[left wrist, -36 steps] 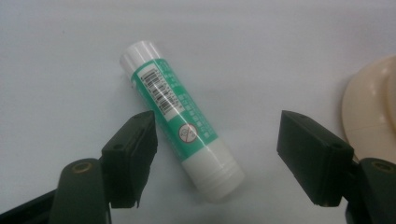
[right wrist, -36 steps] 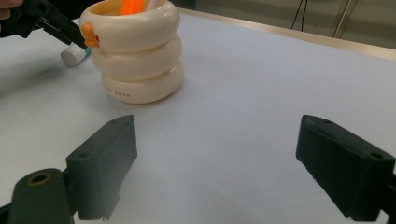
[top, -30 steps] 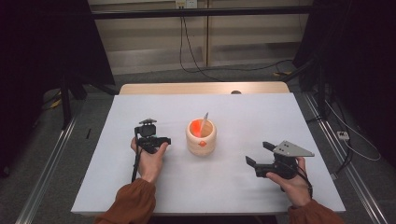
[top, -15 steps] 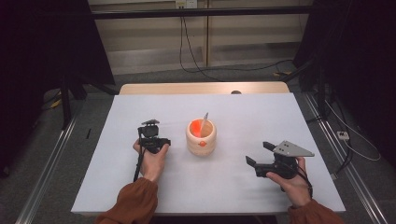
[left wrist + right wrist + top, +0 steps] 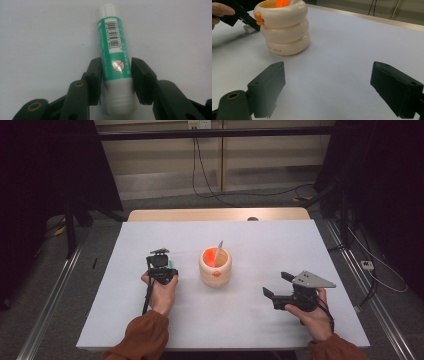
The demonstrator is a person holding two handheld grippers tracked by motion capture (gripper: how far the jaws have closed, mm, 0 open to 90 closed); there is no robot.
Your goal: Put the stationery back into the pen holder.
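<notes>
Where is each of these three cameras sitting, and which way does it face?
High view: above the person's side, looking forward and down on the white table; both forearms, the left gripper and right gripper.
Left gripper view: rides the left gripper, looking down; its jaws flank a green glue stick.
Right gripper view: rides the right gripper, looking low across the table; its jaws stand wide apart.
Shared: the cream ringed cup appears in high and right gripper views.
</notes>
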